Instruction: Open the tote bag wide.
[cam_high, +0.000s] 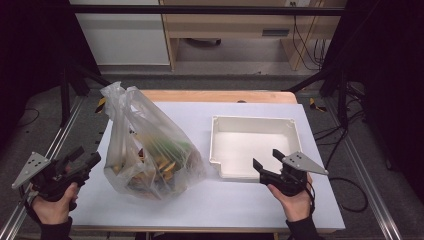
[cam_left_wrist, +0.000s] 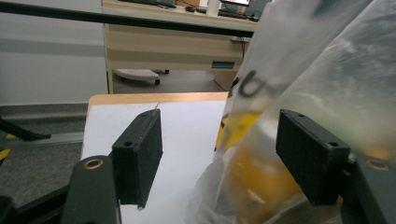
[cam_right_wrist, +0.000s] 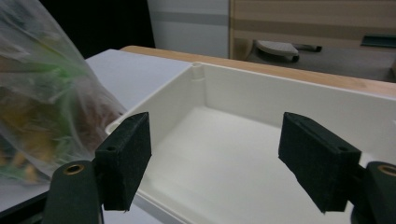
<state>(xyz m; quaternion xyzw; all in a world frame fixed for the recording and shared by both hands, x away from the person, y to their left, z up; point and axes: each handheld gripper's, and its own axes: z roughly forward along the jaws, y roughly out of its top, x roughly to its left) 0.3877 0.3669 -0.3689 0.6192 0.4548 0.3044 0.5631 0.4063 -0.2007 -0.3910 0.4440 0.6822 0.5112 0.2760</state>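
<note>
With both tools gaping, the left tool (cam_high: 82, 161) is hovering beside the clear bag (cam_high: 150, 150) standing mid-bench and the right tool (cam_high: 267, 162) is waiting over the empty tray (cam_high: 250, 122), risking thin plastic tearing or slipping.

Grey floor (cam_high: 235, 75), pale wooden desk (cam_high: 240, 22), white cabinet (cam_high: 125, 35), dark frame rails beyond.
</note>
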